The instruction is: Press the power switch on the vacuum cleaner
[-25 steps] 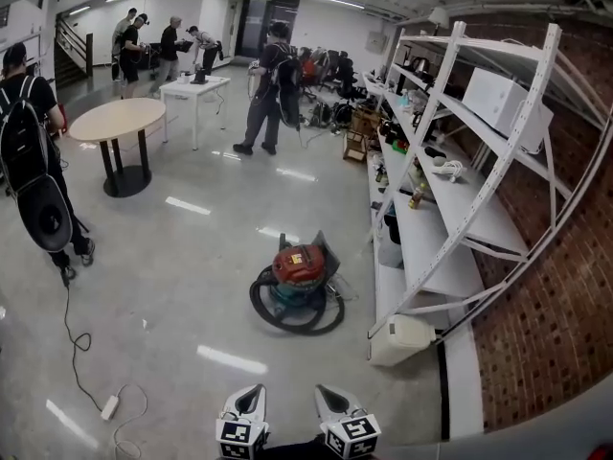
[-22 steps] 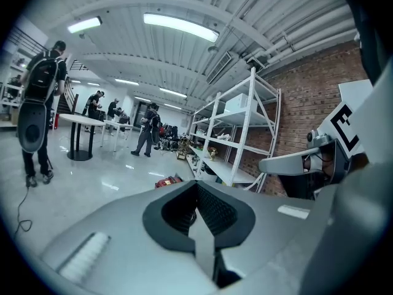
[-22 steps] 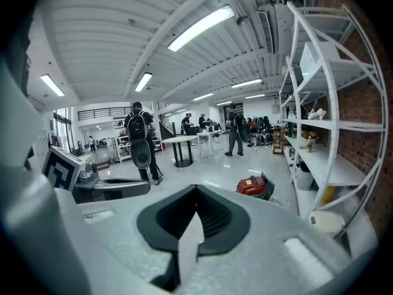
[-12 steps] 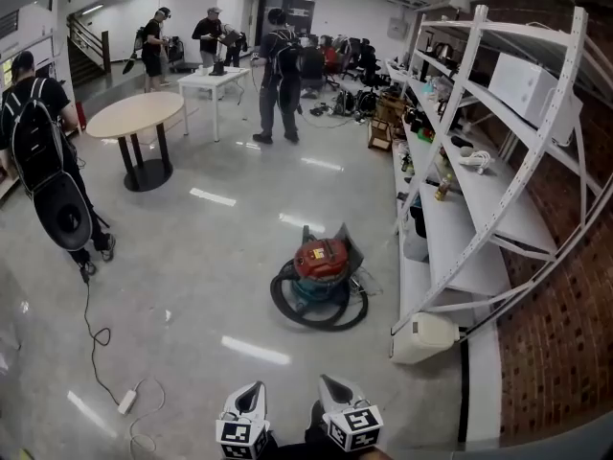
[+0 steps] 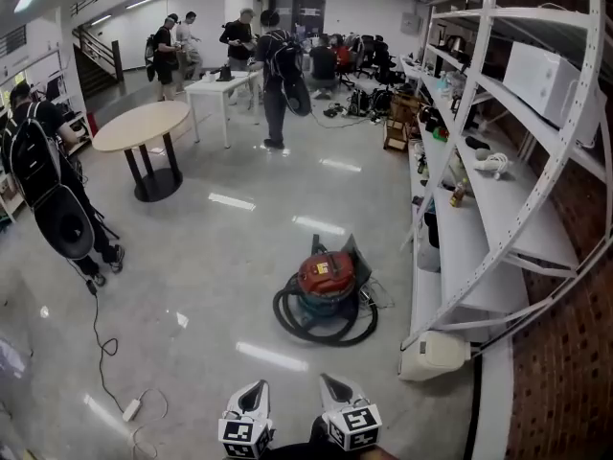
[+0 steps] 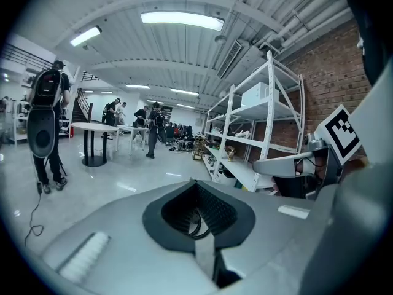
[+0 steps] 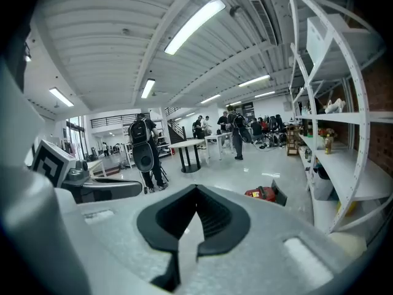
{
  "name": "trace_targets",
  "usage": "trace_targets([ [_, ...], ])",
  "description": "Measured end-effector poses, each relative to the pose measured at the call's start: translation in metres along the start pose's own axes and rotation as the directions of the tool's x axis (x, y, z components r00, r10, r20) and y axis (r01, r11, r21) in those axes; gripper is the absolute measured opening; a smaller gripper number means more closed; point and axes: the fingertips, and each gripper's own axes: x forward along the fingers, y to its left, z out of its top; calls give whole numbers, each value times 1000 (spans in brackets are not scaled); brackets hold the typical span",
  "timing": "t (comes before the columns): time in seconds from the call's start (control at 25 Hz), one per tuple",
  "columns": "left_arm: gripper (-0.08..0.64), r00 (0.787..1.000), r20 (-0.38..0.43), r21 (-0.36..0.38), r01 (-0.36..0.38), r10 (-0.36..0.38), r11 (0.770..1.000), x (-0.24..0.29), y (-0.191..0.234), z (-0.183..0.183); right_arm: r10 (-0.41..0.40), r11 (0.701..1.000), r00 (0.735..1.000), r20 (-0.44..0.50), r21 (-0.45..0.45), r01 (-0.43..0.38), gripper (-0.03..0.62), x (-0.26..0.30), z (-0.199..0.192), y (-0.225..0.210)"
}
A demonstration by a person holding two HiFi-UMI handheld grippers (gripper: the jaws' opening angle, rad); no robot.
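The vacuum cleaner [image 5: 326, 281] has shifted rightward in the head view. Left gripper [image 5: 255, 391] and right gripper [image 5: 329, 383] point forward, fingers closed, empty. Only the right gripper view also shows it.

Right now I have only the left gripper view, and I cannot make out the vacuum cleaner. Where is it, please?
Observer: The vacuum cleaner stands on the floor ahead, next to the bottom of the white shelf.
Operator: Is its hose in the way?
Observer: The black hose lies coiled around its base.
Operator: And the right gripper?
Observer: The right gripper is shut, holds nothing, and is well short of the vacuum cleaner.
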Motion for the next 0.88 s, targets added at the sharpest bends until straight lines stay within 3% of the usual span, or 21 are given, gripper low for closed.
trace_targets([
  [0.44,15,999,5,22,-34,34,999,76,-38,27,22,1000,999,31,10,-23,-8,15,24,-88],
  [0.88,15,1000,5,56,-9,9,998,118,-57,43,-5,1000,999,33,13,5,-8,20,34,-129],
])
